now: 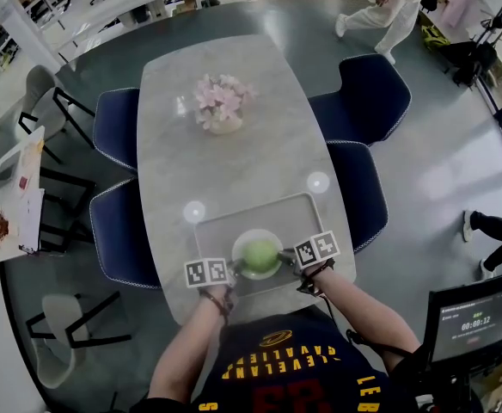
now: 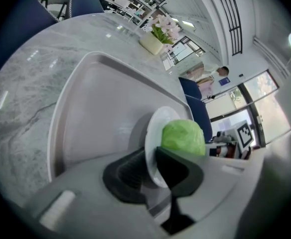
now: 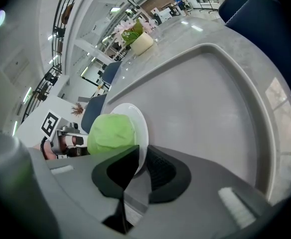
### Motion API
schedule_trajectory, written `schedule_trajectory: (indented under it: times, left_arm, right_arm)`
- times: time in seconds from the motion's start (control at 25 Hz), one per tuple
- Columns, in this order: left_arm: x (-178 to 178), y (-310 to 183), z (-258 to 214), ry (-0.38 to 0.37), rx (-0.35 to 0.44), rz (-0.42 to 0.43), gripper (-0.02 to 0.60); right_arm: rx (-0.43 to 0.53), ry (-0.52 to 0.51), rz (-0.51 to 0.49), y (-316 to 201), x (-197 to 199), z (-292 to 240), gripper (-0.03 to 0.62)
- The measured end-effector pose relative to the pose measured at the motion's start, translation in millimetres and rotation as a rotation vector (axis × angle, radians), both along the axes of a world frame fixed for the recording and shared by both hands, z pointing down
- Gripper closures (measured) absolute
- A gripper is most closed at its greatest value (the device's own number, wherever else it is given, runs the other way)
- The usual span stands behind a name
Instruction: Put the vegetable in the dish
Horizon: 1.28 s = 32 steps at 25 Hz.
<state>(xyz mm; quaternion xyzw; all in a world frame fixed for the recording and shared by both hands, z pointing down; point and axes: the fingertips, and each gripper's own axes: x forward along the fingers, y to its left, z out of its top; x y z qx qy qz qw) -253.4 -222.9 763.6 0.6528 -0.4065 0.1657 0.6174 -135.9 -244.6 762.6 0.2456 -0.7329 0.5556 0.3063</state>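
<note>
A round green vegetable sits in a white dish on the grey tray near the table's front edge. My left gripper is shut on the dish's left rim, and my right gripper is shut on its right rim. In the left gripper view the dish stands edge-on between the jaws, with the vegetable just behind. In the right gripper view the dish is pinched the same way, the vegetable on its left side.
A vase of pink flowers stands at the middle of the marble table. Dark blue chairs line both long sides. A person walks at the far right. A screen is at my right.
</note>
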Motion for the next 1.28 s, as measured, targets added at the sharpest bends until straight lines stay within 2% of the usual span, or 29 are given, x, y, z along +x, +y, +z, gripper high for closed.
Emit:
schedule_trajectory:
  times: [0.32, 0.56, 0.76, 1.16, 1.28]
  left_arm:
    - [0.5, 0.6, -2.3, -0.095, 0.006, 0.019, 0.502]
    - [0.8, 4.9, -3.0, -0.251, 0.058, 0.120, 0.486]
    - [4.9, 7.8, -7.2, -0.316, 0.088, 0.166, 0.472]
    - [-8.0, 10.0, -12.6, -0.324, 0.134, 0.083, 0.502]
    - [-14.3, 4.9, -23.2, -0.309, 0.193, 0.016, 0.536]
  right_arm:
    - [0.017, 0.015, -0.008, 0.5, 2.4, -2.7, 0.533]
    - [0.022, 0.016, 0.016, 3.2, 5.0, -2.6, 0.531]
    - [0.030, 0.019, 0.029, 5.9, 10.6, -8.0, 0.533]
    - [0.090, 0.026, 0.066, 4.1, 19.8, -12.2, 0.522]
    - [0.132, 0.035, 0.083, -1.0, 24.5, -16.9, 0.531]
